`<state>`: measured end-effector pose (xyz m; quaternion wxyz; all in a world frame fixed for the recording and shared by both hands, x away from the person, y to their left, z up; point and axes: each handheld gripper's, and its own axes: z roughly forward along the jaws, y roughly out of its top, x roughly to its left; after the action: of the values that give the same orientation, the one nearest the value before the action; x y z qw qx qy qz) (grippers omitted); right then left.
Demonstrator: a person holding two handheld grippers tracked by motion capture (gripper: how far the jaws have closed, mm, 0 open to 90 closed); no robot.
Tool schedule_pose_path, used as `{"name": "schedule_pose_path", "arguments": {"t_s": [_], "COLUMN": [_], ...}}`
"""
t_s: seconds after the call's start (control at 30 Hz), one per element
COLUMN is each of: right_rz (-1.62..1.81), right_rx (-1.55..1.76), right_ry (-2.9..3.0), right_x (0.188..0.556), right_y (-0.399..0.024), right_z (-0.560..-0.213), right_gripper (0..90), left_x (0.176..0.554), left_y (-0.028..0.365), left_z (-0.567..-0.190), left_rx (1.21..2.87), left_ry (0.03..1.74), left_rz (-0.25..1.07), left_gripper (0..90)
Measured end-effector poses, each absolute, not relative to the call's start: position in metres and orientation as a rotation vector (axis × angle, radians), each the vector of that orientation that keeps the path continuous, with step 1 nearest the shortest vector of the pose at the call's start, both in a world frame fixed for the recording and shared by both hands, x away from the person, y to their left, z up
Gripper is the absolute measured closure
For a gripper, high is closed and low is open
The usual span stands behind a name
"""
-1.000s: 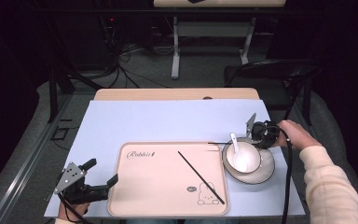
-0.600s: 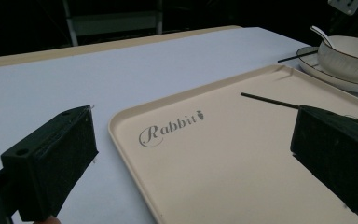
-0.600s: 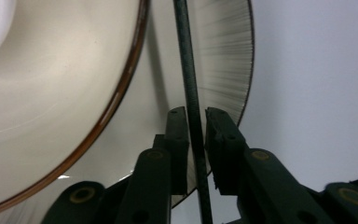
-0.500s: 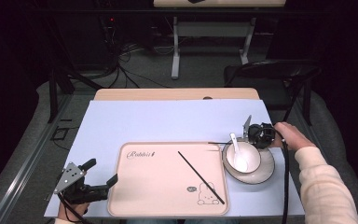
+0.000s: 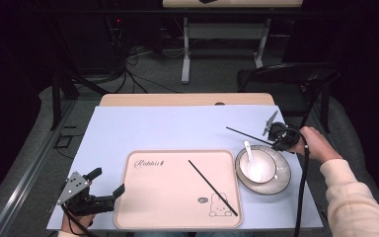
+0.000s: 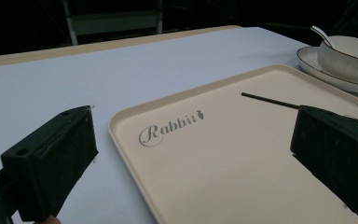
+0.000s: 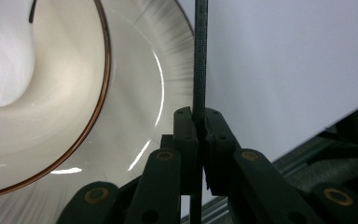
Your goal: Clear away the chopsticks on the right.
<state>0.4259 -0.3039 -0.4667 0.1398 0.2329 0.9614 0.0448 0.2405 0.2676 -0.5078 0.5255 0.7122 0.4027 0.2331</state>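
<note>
— What do we see around the tray (image 5: 168,217)?

— One chopstick (image 5: 212,186) lies on it. Right of it, our bowl (image 5: 257,166) holds a spoon (image 5: 251,158); the right gripper (image 5: 276,139) pinches another chopstick (image 5: 246,135).

Right claw (image 5: 276,139) lifted black chopstick (image 5: 244,135) off plate (image 5: 279,180), now held above table.

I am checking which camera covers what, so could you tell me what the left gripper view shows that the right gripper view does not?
The left gripper view alone shows the beige tray with its Rabbit lettering, a black chopstick lying on it, the white spoon in the bowl, and the left gripper with its jaws wide apart.

The right gripper view alone shows the right gripper shut on a second chopstick, which points away from the camera.

Both show the white bowl on its dark-rimmed plate and the pale blue table cover.
</note>
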Motion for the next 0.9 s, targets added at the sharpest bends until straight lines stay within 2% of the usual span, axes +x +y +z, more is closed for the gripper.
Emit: {"name": "schedule_pose_path", "arguments": {"t_s": [0.5,0.67,0.9], "right_rz": [0.181,0.210,0.234], "right_rx": [1.016,1.159,1.163], "right_ry": [2.651,2.625,2.653], "right_x": [0.397,0.383,0.368], "right_y": [-0.272,-0.250,-0.216], "right_z": [-0.409,-0.405,-0.403], "right_gripper": [84.9,85.0,85.0], "left_x": [0.240,0.242,0.243], "left_y": [0.267,0.265,0.265], "left_z": [-0.508,-0.507,-0.507], "left_rx": [1.706,1.709,1.712], "left_ry": [0.966,0.955,0.948], "left_rz": [0.553,0.551,0.547], "left_gripper": [0.0,0.0,0.0]}}
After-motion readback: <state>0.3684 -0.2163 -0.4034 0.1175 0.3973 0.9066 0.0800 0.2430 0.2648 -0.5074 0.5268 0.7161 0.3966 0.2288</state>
